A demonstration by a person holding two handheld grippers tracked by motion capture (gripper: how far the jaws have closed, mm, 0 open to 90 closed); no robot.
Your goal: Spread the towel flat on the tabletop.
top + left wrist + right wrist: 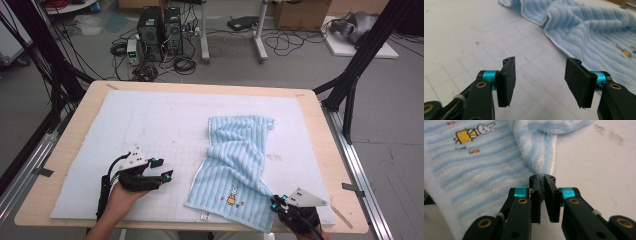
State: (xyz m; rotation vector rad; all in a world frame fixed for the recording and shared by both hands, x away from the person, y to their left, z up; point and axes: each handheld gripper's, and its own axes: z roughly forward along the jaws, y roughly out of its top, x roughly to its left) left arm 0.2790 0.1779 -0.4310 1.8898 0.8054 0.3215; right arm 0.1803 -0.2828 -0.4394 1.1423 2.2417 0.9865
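Note:
A light blue striped towel [235, 160] lies rumpled on the white mat [150, 115], with a small rabbit picture near its front edge. My right gripper [276, 201] is at the towel's front right corner. In the right gripper view the towel [486, 170] has a folded edge running into my right gripper [542, 180], whose jaws are shut on it. My left gripper [163, 168] rests over bare mat to the left of the towel. In the left gripper view my left gripper [539, 75] is open with nothing between the jaws, and the towel [594, 30] lies ahead to the right.
The mat covers most of a wooden table [320, 150]. Black frame posts [350, 85] stand at the table's left and right sides. Computer towers [160, 32] and cables sit on the floor beyond the far edge.

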